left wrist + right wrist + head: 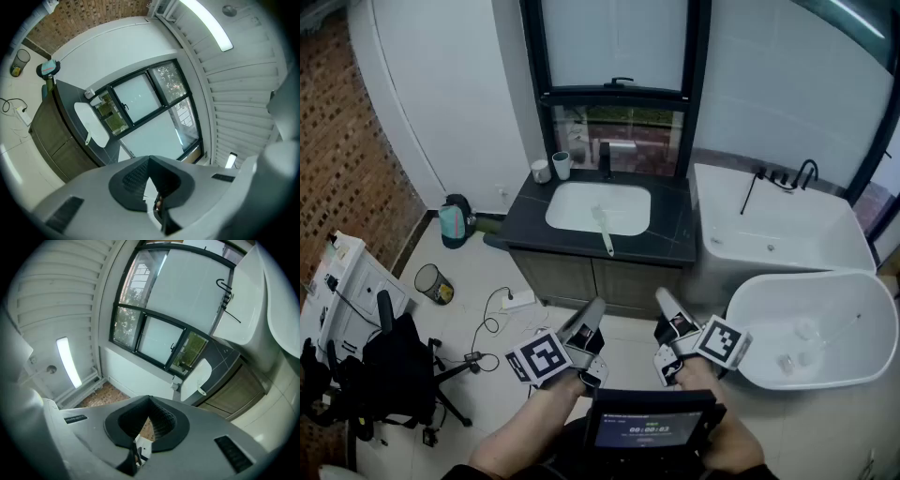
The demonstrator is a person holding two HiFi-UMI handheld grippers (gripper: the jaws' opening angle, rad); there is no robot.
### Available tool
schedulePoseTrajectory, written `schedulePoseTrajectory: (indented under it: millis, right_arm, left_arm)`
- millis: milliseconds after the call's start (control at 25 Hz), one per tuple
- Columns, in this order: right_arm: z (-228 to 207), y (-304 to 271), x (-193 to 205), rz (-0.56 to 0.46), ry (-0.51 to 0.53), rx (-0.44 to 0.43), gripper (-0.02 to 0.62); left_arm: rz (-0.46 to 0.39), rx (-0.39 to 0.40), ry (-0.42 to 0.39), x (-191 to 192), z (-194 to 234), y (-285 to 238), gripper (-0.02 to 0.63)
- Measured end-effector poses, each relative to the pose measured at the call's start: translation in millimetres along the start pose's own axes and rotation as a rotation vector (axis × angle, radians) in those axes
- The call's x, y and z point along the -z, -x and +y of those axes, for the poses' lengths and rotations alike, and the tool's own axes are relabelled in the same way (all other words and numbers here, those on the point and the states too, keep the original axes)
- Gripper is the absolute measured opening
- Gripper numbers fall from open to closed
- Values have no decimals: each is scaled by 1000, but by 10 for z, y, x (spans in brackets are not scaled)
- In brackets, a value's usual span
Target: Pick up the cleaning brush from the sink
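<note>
Standing well back from the desk point(675, 234), the person holds both tools low and close to the body, probably because the reach has not begun. The left tool point(592, 311) and right tool point(666, 300) both point towards the sink point(623, 202). Each tool's own view shows its jaws pressed together with nothing between them, so both are clenched and empty.

The brush point(603, 228) lies well apart from both tools. Its head rests inside the sink and its handle runs out over the front rim onto the desk. That overhanging handle looks like the easiest part to pinch, since it sits clear of the bowl wall. A tool would need to be released before closing on it.

The sink holds nothing else that I can make out. Two cups point(551, 168) stand at the desk's back left corner, beside the tap point(606, 159), and what they hold cannot be seen. To the right, a white tub point(844, 356) has a few small pale items lying in it, too faint to name.
</note>
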State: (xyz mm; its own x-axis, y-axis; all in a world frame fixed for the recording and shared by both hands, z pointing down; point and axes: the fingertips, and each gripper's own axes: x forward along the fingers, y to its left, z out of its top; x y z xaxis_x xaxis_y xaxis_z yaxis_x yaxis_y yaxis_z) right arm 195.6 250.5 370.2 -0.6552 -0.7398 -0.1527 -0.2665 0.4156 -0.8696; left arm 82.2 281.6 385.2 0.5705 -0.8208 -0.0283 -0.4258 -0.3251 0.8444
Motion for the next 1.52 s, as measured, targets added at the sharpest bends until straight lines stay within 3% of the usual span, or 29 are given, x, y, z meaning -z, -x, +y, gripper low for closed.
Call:
schedulePoseTrajectory:
  millis: [400,600,880,1200,1520]
  right_arm:
    - [-64,-81,-413,83,159,112,-12]
    - [-230,-385,-520,102,143,110,-12]
    - [-421,-1199,-398,143,225,143,-12]
    - [-573,-2787,-249,195,315,203,-12]
    - [-992,-3612,-731,235,351,204,-12]
  left_arm:
    - [-43,-37,-31,-159,-174,-112,-14]
    - [-67,-64,-36,-357,-33,-181,-12]
    - [-109,-73,-37,-1039,511,-265,-14]
    - [-85,-87,-47,-2370,1293,-579,-14]
    - [-124,-105,-7,-2882,1717,-1330,-14]
